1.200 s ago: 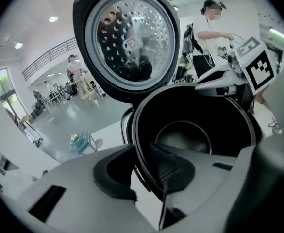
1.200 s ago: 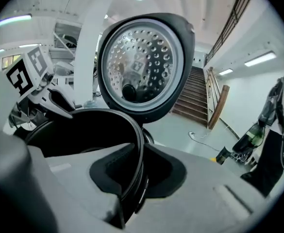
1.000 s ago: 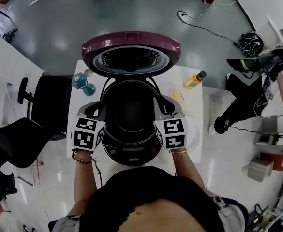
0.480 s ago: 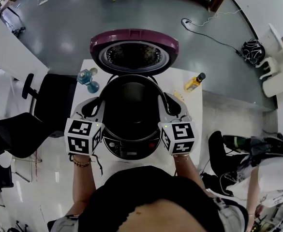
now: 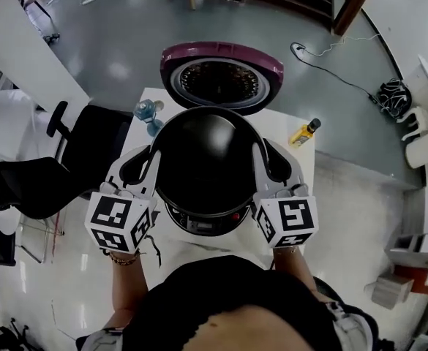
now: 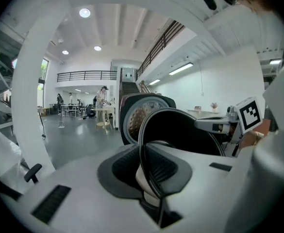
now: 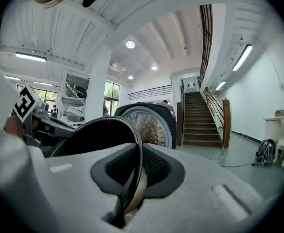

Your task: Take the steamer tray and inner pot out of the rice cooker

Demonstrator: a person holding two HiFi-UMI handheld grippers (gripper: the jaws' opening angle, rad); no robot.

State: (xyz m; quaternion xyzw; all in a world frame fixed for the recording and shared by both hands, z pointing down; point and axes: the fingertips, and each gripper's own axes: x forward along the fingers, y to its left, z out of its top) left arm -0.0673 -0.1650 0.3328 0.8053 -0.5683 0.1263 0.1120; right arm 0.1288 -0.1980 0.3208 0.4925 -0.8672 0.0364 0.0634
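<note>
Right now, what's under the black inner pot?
The rice cooker's front panel shows below the inner pot, on the white table. The pot covers the cooker's well, so its inside cannot be seen.

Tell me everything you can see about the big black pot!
The black pot is round, smooth and dark all over, with a thin rim, looking like coated metal. It hangs over the open rice cooker, held by its rim on both sides: the left gripper, its jaws closing, pinches one side, and the right gripper pinches the other.
</note>
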